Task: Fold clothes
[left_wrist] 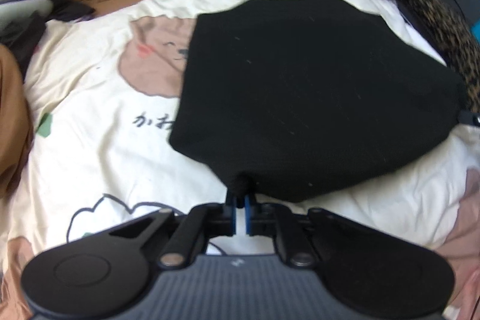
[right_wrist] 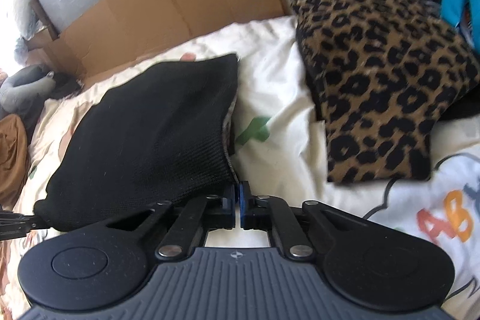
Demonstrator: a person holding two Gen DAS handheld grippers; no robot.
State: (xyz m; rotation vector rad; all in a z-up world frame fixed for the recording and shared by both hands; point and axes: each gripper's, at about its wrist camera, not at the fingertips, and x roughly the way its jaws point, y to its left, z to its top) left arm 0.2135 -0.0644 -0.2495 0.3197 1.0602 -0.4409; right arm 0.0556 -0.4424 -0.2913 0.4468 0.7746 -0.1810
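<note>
Left gripper (left_wrist: 241, 201) and right gripper (right_wrist: 237, 194) each had jaws clamped on the black knit garment's (left_wrist: 315, 98) near corners, apparently for folding it on the bed (left_wrist: 99, 146).

The right hand-held gripper (right_wrist: 237, 194) pinches the near corner of the black knit garment (right_wrist: 150, 134), jaws closed on it. At two o'clock a folded leopard-print garment (right_wrist: 381, 74) lies on the cream printed bedspread (right_wrist: 276, 86), with a cardboard box (right_wrist: 168, 5) at twelve.

The knit garment (left_wrist: 315, 98) is plain black; the folded cloth (right_wrist: 381, 74) beside it is tan with black leopard spots. The bedsheet (left_wrist: 99, 146) is cream (cartoon prints, coloured letters). Cardboard (right_wrist: 168, 8) is brown.
</note>
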